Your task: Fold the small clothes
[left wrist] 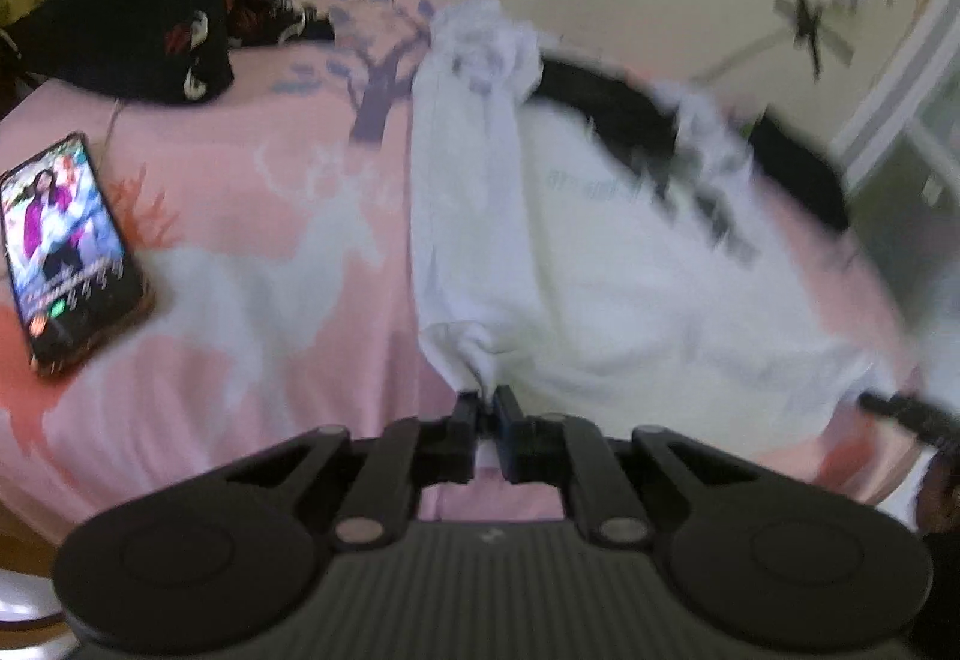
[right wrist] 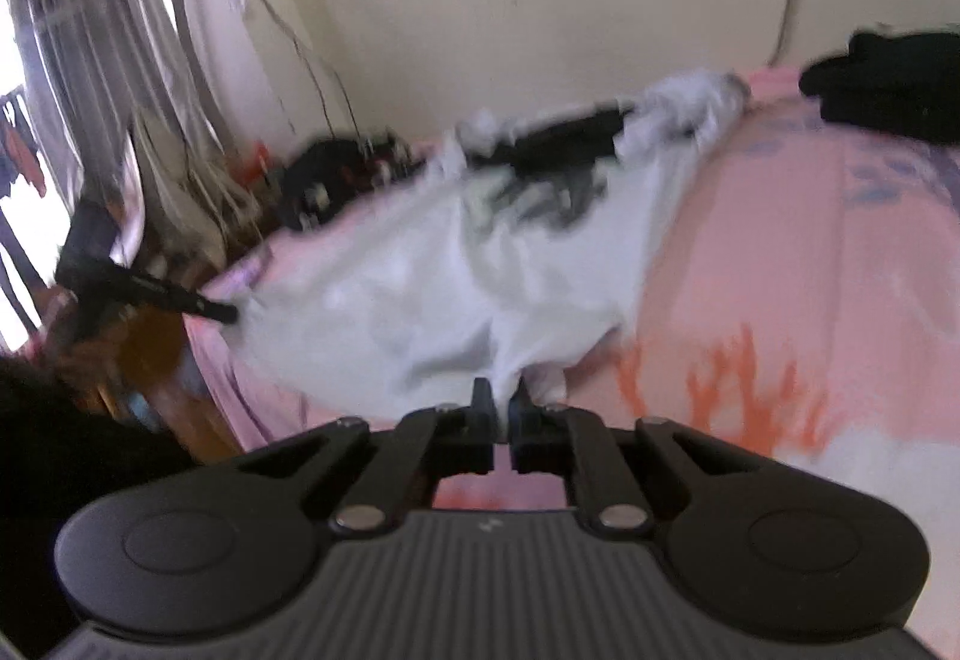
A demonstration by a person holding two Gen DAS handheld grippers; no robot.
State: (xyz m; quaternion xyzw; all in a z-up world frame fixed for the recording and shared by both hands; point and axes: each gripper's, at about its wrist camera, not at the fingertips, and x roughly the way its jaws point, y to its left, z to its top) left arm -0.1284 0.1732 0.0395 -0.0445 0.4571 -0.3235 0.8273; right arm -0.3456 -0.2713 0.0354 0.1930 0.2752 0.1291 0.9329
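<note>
A white T-shirt (left wrist: 600, 264) with a dark print lies spread on the pink bedspread (left wrist: 240, 216). One long side of it is folded over. My left gripper (left wrist: 487, 403) is shut on a bunched corner of its near hem. In the right wrist view the same shirt (right wrist: 432, 288) stretches away, and my right gripper (right wrist: 503, 401) is shut on its near edge. Each wrist view also catches the other tool at the hem: black fingers (left wrist: 900, 409) at the right edge, black fingers (right wrist: 198, 305) at the left.
A phone (left wrist: 66, 252) with a lit screen lies on the bedspread to the left. A pile of black clothes (left wrist: 138, 6) sits at the far left corner of the bed, also seen as dark cloth (right wrist: 888, 84). Cables and clutter (right wrist: 336, 168) crowd the bed's far side by the curtain.
</note>
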